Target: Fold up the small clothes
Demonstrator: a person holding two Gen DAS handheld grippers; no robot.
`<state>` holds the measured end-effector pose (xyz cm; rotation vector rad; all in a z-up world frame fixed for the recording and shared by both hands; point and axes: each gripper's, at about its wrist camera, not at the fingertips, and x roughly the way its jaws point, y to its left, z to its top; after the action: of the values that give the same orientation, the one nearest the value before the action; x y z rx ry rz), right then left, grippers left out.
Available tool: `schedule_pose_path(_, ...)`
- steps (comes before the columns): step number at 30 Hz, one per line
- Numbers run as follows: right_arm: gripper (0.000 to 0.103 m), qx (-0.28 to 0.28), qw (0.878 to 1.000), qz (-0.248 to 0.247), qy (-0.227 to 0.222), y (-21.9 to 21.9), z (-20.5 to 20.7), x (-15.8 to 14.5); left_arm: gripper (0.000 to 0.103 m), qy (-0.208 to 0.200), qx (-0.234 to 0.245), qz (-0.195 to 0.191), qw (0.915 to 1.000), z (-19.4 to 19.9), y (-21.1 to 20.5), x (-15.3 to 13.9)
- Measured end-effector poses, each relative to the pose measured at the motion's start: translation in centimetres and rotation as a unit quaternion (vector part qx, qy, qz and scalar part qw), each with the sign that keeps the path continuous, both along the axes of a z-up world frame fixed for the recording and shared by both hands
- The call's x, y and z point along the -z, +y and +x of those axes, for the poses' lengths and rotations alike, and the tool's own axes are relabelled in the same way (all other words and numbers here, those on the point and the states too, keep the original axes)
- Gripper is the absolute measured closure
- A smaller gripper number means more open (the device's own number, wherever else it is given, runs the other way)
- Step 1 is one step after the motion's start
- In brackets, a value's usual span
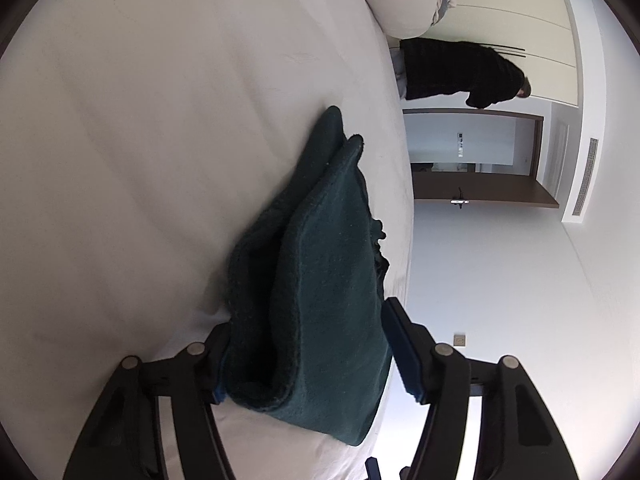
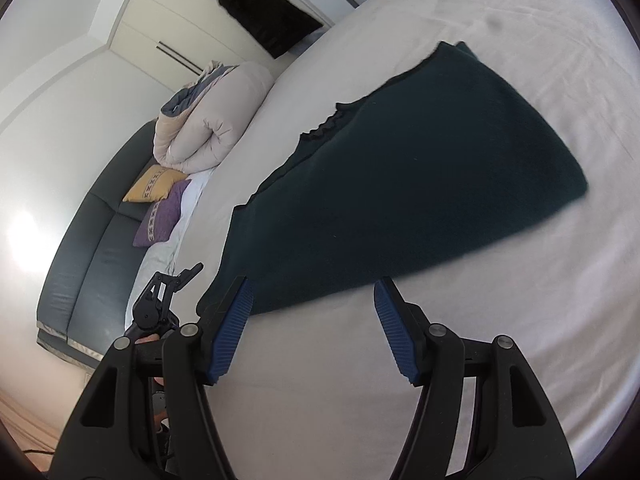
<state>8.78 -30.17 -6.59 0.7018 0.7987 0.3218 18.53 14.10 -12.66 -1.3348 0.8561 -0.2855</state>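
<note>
We see a dark green garment (image 2: 420, 176) lying on the white sheet of a bed (image 2: 500, 320), folded into a long, thick band with a frilled black edge along its far side. In the left wrist view the picture is rolled on its side, so the bed fills the left half and the room stands sideways.

Our left tool (image 1: 308, 356) has the near end of the garment (image 1: 316, 280) between its two blue-padded fingers (image 1: 404, 356). The bundled cloth fills the gap and hides one pad almost wholly; the jaws stand about half open, and we cannot quite tell whether the pads press the cloth or merely stand around it (the fold bulges out past both fingers).

Our right tool (image 2: 312, 332) hangs just above the sheet with its jaws about half open and nothing between the blue pads (image 2: 232, 332). Its left fingertip lies just beside the near corner of the garment, the right one over bare sheet. The left tool (image 2: 160, 300) shows at the left of that view, near the same end of the cloth, though the picture is blurred there.

Further off we see a rolled beige duvet (image 2: 208, 124) at the head of the bed, a yellow cushion (image 2: 156, 184) and a purple cushion (image 2: 160, 216) against a dark headboard (image 2: 88, 240), and a person in black (image 2: 260, 12) standing by pale wardrobe doors (image 2: 160, 28).
</note>
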Motion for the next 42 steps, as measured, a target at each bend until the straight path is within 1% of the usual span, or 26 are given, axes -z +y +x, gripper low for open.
schedule_pose_path(2,0.041,-0.005,1.0,-0.003,0.007,0.5,1.5,-0.1,0.039,-0.011,-0.008,-0.008,0.9999,-0.2,-0.4,0.1)
schedule_pose_path(3,0.041,-0.007,1.0,-0.004,0.011,0.8,2.3,-0.1,0.039,-0.013,-0.011,-0.001,0.9998,-0.4,-0.6,0.1)
schedule_pose_path(6,0.041,-0.019,1.0,-0.008,0.017,2.1,5.1,0.1,0.039,-0.015,-0.019,0.035,0.9991,-0.3,-1.3,0.0)
schedule_pose_path(10,0.041,-0.037,0.999,-0.013,0.031,4.0,9.3,0.5,0.039,-0.028,0.006,0.092,0.9953,0.7,-2.2,-1.0)
schedule_pose_path(11,0.041,-0.041,0.999,-0.01,0.033,4.3,10.3,0.6,0.041,-0.032,0.015,0.111,0.9933,1.1,-2.5,-1.3)
schedule_pose_path(12,0.041,-0.044,0.998,-0.009,0.035,4.7,11.2,0.7,0.054,-0.033,0.021,0.121,0.9919,1.3,-2.6,-1.4)
schedule_pose_path(13,0.041,-0.044,0.998,-0.01,0.038,5.0,12.3,0.7,0.074,-0.033,0.03,0.13,0.9905,1.6,-2.8,-1.4)
schedule_pose_path(15,0.041,-0.049,0.998,-0.002,0.041,5.6,14.5,0.8,0.097,-0.024,0.036,0.153,0.9873,2.0,-2.7,-1.4)
schedule_pose_path(20,0.041,-0.076,0.996,0.021,0.053,7.8,18.9,2.0,0.096,-0.024,0.031,0.157,0.9869,2.2,-2.3,-0.9)
schedule_pose_path(21,0.041,-0.09,0.993,0.024,0.075,8.3,20.2,3.3,0.096,-0.024,0.03,0.16,0.9864,2.2,-2.3,-0.9)
schedule_pose_path(22,0.041,-0.095,0.991,0.024,0.094,8.4,20.7,4.4,0.096,-0.024,0.03,0.167,0.9853,2.3,-2.4,-1.0)
schedule_pose_path(23,0.041,-0.096,0.989,0.036,0.109,8.4,21.5,5.9,0.096,-0.025,0.03,0.17,0.9846,2.3,-2.5,-1.2)
schedule_pose_path(25,0.041,-0.097,0.99,0.064,0.085,7.9,21.8,6.4,0.096,-0.032,0.032,0.187,0.9813,2.5,-3.0,-1.8)
schedule_pose_path(27,0.041,-0.106,0.988,0.08,0.082,7.6,22.3,6.5,0.096,-0.041,0.037,0.204,0.9774,2.6,-3.5,-2.8)
schedule_pose_path(28,0.041,-0.108,0.987,0.083,0.082,7.5,22.5,6.4,0.096,-0.05,0.041,0.216,0.9743,2.8,-4.0,-3.6)
schedule_pose_path(30,0.041,-0.103,0.983,0.111,0.098,6.7,23.0,6.4,0.096,-0.067,0.049,0.239,0.9675,3.0,-5.1,-5.1)
schedule_pose_path(32,0.04,-0.092,0.979,0.147,0.11,5.5,23.4,6.3,0.096,-0.089,0.067,0.27,0.9562,3.3,-7.0,-7.0)
schedule_pose_path(33,0.038,-0.088,0.977,0.165,0.107,4.8,23.6,6.1,0.096,-0.1,0.078,0.287,0.9493,3.6,-8.3,-8.0)
schedule_pose_path(34,0.034,-0.085,0.975,0.181,0.099,3.9,23.7,5.7,0.096,-0.115,0.092,0.307,0.9401,3.9,-9.9,-9.1)
schedule_pose_path(35,0.033,-0.08,0.973,0.197,0.091,2.8,23.9,5.4,0.096,-0.125,0.102,0.319,0.9338,4.1,-11.2,-9.8)
schedule_pose_path(36,0.03,-0.077,0.97,0.212,0.087,1.7,24.2,5.3,0.096,-0.139,0.117,0.336,0.9241,4.3,-13.0,-10.6)
schedule_pose_path(38,0.026,-0.076,0.965,0.238,0.084,0.2,24.8,5.2,0.096,-0.165,0.15,0.372,0.9012,4.6,-17.3,-11.6)
schedule_pose_path(40,0.025,-0.08,0.957,0.266,0.084,-1.4,25.9,5.3,0.096,-0.183,0.185,0.398,0.8798,4.6,-21.3,-11.5)
schedule_pose_path(41,0.025,-0.083,0.955,0.272,0.085,-1.8,26.4,5.4,0.096,-0.197,0.211,0.422,0.8594,4.3,-24.4,-11.1)
schedule_pose_path(42,0.025,-0.091,0.952,0.28,0.087,-2.2,27.3,5.7,0.096,-0.206,0.226,0.436,0.8462,4.0,-26.2,-10.6)
